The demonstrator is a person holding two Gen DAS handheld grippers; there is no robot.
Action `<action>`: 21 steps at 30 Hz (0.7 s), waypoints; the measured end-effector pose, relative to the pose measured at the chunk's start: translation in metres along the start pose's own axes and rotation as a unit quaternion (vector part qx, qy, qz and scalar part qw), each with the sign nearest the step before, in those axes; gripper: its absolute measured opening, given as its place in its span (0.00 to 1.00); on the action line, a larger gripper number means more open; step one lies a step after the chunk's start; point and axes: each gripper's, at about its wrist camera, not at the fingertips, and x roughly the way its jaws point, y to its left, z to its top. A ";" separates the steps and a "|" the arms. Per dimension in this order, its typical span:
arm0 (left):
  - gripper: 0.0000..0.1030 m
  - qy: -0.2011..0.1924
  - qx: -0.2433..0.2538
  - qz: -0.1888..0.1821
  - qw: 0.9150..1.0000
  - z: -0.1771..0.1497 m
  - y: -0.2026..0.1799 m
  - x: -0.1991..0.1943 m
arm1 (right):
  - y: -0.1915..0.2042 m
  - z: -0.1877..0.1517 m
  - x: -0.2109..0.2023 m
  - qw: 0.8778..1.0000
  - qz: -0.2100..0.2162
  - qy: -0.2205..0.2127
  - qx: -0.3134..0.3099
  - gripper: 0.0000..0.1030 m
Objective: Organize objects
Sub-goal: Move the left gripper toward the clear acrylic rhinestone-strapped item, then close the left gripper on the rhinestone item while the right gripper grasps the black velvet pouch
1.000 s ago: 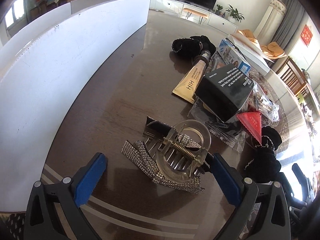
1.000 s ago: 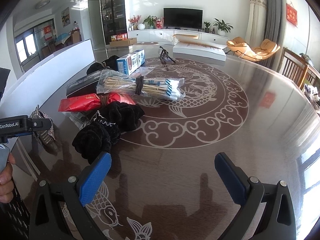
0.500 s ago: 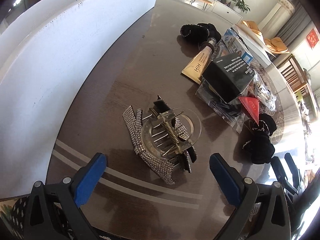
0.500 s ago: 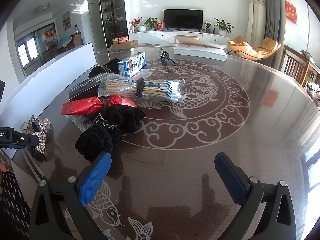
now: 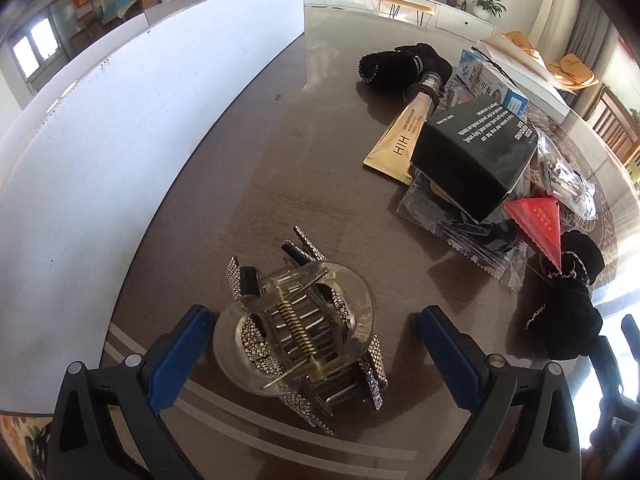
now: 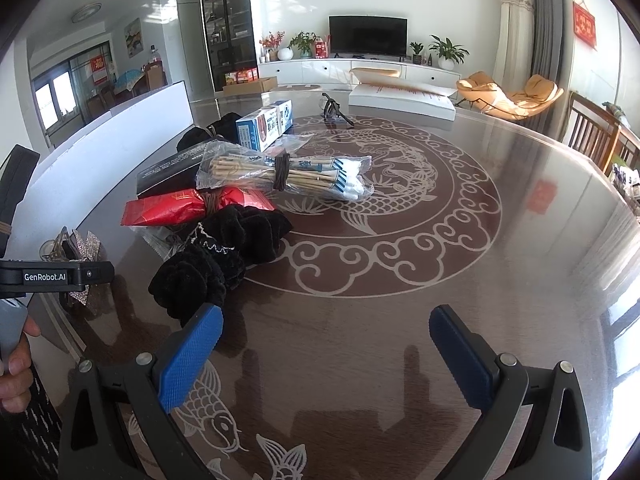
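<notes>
A clear plastic claw hair clip [image 5: 294, 324] lies on top of rhinestone clips [image 5: 370, 368] on the dark table. My left gripper [image 5: 316, 356] is open, its blue fingers on either side of the clip pile and its left pad close to the clear clip. Seen from the right wrist, the same clips [image 6: 76, 246] sit far left behind the left gripper's black body [image 6: 56, 276]. My right gripper [image 6: 326, 356] is open and empty above bare table, with black scrunchies [image 6: 216, 252] just ahead on its left.
A pile holds a gold tube [image 5: 404, 136], black box [image 5: 476, 152], red packet [image 5: 538, 220], black scrunchies [image 5: 560, 308], a bagged bundle of sticks [image 6: 288, 176] and a blue-white carton [image 6: 264, 124]. A white panel [image 5: 120, 132] runs along the left. A hand [image 6: 14, 364] holds the left gripper.
My left gripper has moved forward and down onto the clips, which now lie between its fingers. The right gripper has stayed where it was.
</notes>
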 end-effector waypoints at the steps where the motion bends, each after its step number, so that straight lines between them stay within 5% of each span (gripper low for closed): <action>1: 1.00 -0.003 -0.001 0.000 1.000 0.001 -0.001 0.001 | 0.000 0.000 0.000 1.000 -0.002 0.001 0.000 1.00; 21: 1.00 -0.027 -0.003 0.004 1.000 -0.001 -0.008 0.003 | 0.000 -0.001 0.001 1.000 -0.009 0.004 -0.001 1.00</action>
